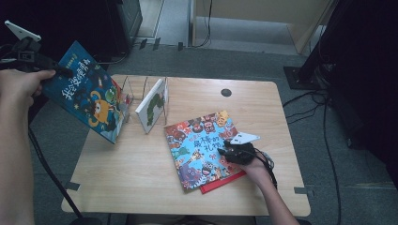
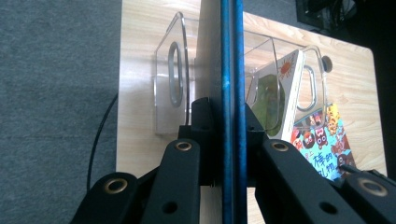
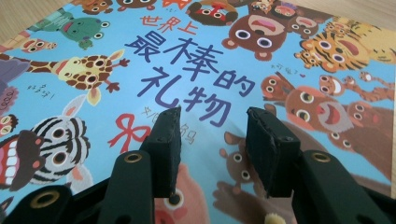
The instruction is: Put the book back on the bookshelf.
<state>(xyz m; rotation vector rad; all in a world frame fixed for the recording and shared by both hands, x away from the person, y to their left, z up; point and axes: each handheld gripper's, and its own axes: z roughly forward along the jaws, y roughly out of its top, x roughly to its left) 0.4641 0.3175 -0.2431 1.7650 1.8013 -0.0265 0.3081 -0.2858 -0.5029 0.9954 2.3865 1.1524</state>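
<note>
A light wooden worktop [image 1: 141,164] stands on grey carpet, with dark equipment and cables around it. Near its far left edge sits a clear acrylic book rack [image 2: 170,88] with upright dividers; a white book with a green caterpillar cover [image 1: 152,111] leans in one of its slots. The left gripper [image 1: 35,58], raised off the worktop's left side, has its jaws clamped on the edge of a blue picture book [image 1: 89,96], which hangs tilted in the air just left of the rack. The left gripper view looks straight along that book's thin blue edge, with the rack beyond it; the dividers stand between the book and the caterpillar book.

On the right half of the worktop lies an animal picture book [image 1: 202,147], flat on top of a red book [image 1: 223,183]. The right gripper [image 1: 237,151] rests over its right edge, jaws partly apart and holding nothing. The right gripper view lets the title be read: "世界上最棒的礼物".
</note>
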